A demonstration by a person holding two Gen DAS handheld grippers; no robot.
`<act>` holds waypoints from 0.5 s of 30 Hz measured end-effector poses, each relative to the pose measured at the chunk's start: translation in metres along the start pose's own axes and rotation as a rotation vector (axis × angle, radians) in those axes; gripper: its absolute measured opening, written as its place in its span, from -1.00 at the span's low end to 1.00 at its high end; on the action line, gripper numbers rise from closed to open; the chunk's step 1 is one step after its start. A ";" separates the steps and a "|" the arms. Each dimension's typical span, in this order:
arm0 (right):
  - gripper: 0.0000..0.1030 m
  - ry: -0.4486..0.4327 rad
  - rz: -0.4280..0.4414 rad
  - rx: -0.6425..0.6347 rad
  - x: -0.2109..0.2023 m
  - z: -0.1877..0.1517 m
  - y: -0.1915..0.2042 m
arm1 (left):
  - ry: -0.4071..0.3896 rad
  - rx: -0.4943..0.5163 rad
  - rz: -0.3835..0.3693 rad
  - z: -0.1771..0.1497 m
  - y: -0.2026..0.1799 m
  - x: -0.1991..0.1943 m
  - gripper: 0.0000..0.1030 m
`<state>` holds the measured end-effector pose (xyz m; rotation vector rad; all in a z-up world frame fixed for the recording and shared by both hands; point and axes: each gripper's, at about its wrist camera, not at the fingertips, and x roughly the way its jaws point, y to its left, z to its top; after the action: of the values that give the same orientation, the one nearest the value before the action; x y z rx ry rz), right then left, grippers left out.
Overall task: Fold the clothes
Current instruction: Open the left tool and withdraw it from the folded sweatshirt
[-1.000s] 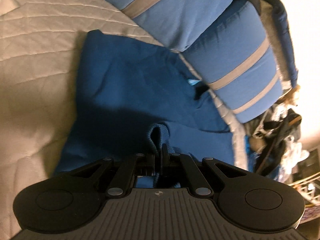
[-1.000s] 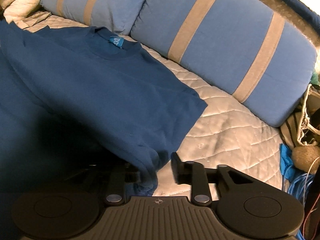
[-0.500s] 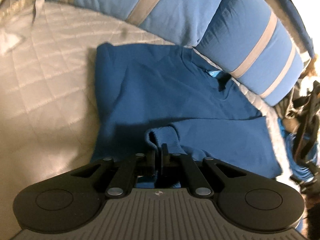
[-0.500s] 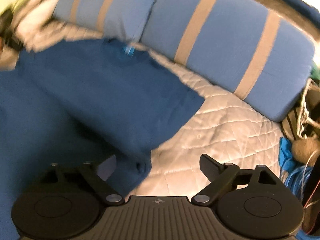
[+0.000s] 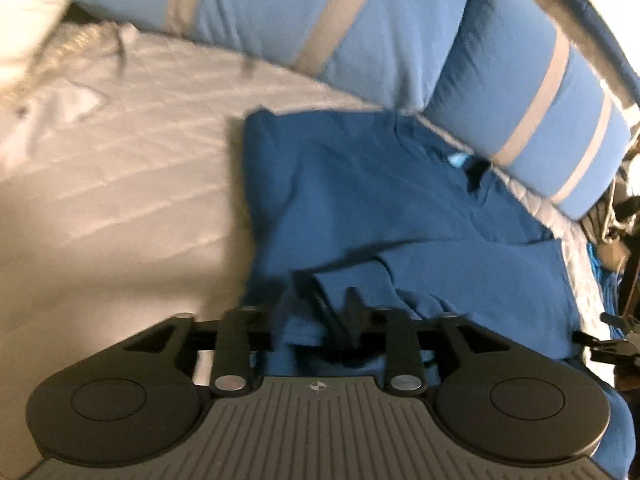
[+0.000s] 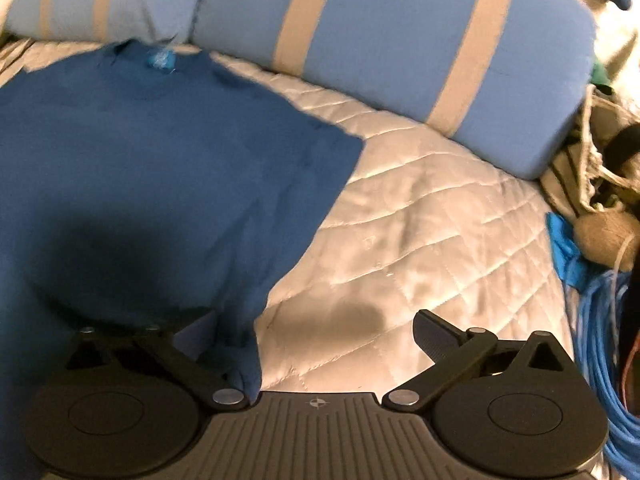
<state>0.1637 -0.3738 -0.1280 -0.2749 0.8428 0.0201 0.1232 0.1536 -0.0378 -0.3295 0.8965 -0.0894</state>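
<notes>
Blue shirt [image 5: 360, 208]: dark blue garment, lying partly folded on the quilted cover, its collar end near the striped pillows.
Left gripper [image 5: 316, 312]: jaws opening; a folded sleeve or hem of the shirt lies between them, the picture too blurred to show any pad pressing on it.
Left fingers [image 5: 352, 304]: the right-hand one stands dark above the cloth; the other is smeared by motion blur.
Right gripper [image 6: 316, 332]: jaws opening and spread wide, bare cover in the gap between them.
Right fingers [image 6: 434, 332]: one ribbed pad over the cover, clear of the cloth; the opposite finger sits at the shirt's near corner, which drapes across its link.
Shirt edge, right wrist view [image 6: 160, 152]: the cloth fills the left half of the view, its straight side edge running diagonally across the cover.
Neck label [image 6: 162, 58]: light blue tag at the collar, close below the pillows.
Quilted cover [image 6: 420, 220]: pale, diamond-stitched, bare to the right of the shirt.
Striped pillows [image 6: 380, 40]: two light blue pillows with tan bands, side by side along the far edge.
Blue cord [image 6: 600, 340]: a coil at the right margin, beside the cover.
</notes>
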 end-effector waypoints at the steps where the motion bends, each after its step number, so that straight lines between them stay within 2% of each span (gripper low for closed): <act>1: 1.00 -0.024 -0.024 0.005 -0.007 0.003 -0.001 | -0.026 0.002 0.009 -0.002 0.003 -0.010 -0.03; 3: 1.00 -0.063 -0.058 0.029 -0.022 0.008 -0.007 | -0.075 0.014 0.038 -0.008 0.001 -0.029 0.30; 4: 1.00 -0.084 -0.065 0.051 -0.029 0.011 -0.011 | -0.099 0.020 0.052 -0.011 0.000 -0.039 0.33; 7: 1.00 -0.142 -0.064 0.136 -0.056 0.018 -0.024 | -0.145 0.073 0.095 -0.021 -0.010 -0.060 0.41; 11: 1.00 -0.201 -0.050 0.176 -0.084 0.022 -0.029 | -0.186 0.174 0.132 -0.033 -0.029 -0.075 0.42; 15: 1.00 -0.231 -0.035 0.143 -0.101 0.024 -0.019 | -0.176 0.244 0.095 -0.038 -0.044 -0.076 0.42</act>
<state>0.1163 -0.3768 -0.0334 -0.1496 0.6059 -0.0406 0.0484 0.1187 0.0115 -0.0661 0.7167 -0.0798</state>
